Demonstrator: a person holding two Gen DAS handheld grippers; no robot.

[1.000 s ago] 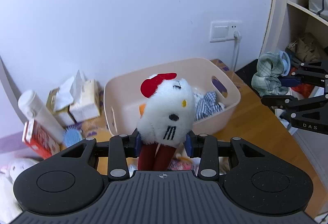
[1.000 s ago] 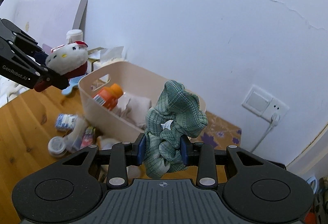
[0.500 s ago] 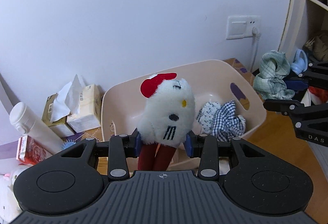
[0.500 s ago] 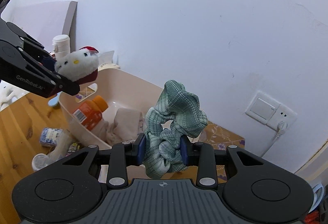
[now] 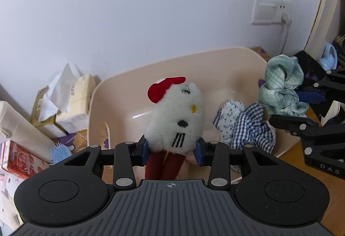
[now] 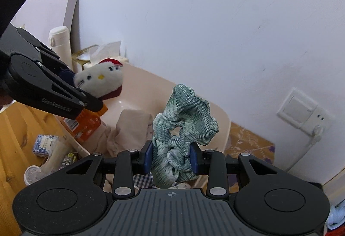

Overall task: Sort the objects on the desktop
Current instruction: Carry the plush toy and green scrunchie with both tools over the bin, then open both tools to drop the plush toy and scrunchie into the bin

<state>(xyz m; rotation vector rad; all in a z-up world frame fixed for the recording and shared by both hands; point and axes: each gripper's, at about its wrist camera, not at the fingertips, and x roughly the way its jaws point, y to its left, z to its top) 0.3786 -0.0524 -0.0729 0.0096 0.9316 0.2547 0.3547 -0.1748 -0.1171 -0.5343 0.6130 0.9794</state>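
My left gripper (image 5: 171, 150) is shut on a white cat plush with a red bow (image 5: 175, 116) and holds it above the beige plastic bin (image 5: 133, 78). My right gripper (image 6: 171, 158) is shut on a green plaid scrunchie (image 6: 183, 119) over the bin's right side (image 6: 220, 115). The scrunchie also shows in the left wrist view (image 5: 280, 89), and the plush in the right wrist view (image 6: 100, 79). Inside the bin lie blue checked cloths (image 5: 248, 126), a beige cloth (image 6: 131, 128) and an orange bottle (image 6: 86, 126).
Tissue boxes (image 5: 71, 102), a white flask (image 6: 60, 44), a red box (image 5: 20, 160) and a blue brush (image 5: 59, 151) stand left of the bin. Small packets and a jar (image 6: 32, 174) lie on the wooden desk (image 6: 15, 128). A wall socket (image 6: 301, 110) is at right.
Both grippers have moved closer over the bin, each still holding its item. The bin now fills more of both views.
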